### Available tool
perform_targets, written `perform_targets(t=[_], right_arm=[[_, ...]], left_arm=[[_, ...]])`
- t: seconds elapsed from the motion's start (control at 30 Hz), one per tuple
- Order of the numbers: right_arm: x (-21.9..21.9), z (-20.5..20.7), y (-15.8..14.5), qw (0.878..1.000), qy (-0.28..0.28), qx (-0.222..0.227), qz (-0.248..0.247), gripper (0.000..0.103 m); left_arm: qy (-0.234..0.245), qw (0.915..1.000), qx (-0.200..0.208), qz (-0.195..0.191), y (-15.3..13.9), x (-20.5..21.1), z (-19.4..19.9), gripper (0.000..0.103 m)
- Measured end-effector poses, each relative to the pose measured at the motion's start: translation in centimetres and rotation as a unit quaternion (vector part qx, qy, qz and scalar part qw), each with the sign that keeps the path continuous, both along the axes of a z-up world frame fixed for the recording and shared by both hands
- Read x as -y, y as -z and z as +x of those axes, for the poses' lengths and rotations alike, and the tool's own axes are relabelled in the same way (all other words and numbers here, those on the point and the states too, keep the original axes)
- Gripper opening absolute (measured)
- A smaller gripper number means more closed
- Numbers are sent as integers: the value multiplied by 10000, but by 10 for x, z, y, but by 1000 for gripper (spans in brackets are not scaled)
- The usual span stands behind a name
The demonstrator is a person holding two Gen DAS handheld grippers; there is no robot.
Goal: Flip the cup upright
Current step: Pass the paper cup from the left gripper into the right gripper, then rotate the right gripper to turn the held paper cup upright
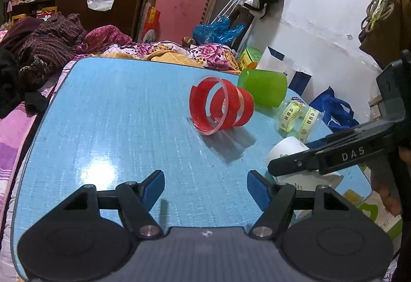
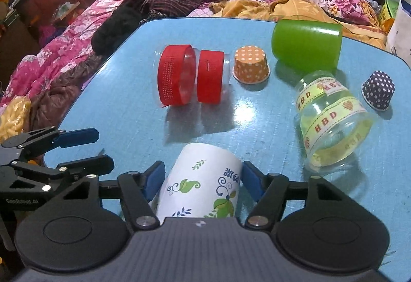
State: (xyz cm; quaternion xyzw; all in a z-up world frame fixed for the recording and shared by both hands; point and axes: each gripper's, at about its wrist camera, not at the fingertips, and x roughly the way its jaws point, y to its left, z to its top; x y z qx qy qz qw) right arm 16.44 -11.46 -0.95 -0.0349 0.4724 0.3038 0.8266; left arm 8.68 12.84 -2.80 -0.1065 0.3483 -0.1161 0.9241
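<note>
- My right gripper has its blue pads either side of the white floral cup, which lies on its side near the table's near edge; the pads look pressed to its wall, though the housing cuts off the cup's lower part.
- My left gripper is spread wide with nothing between its pads, hovering over bare blue tabletop with open room ahead and to its left.
- In the left view the right gripper's arm crosses the white cup, hiding most of it.
- Farther out, the clear cup with red ribbon bands lies on its side, and the clear cup with yellow HBD ribbon lies tilted toward the right edge.
- Only the right view shows the orange dotted paper cup and the dark dotted paper cup, both mouth-down.
- The green cup lies on its side close to the far edge, with bedding beyond.
</note>
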Motion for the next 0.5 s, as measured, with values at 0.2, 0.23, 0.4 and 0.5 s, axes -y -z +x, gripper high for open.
perform_targets(t=[0.2,0.23,0.4,0.5], right_arm=[[4,-5,-15,9977,277,617,-86,65],[5,-7,-17,9966,328,757,-81,65],[7,-37,-25,9745,789,2099,-132,64],[8,-50,-16,9658,854,2446,8,63]], left_arm=[[45,10000,-1,10,2,3,0,74],[49,10000,-7,12,3,3,1,74],[95,9999,24,41,3,8,0,74],[117,9999,33,43,5,11,0,74]])
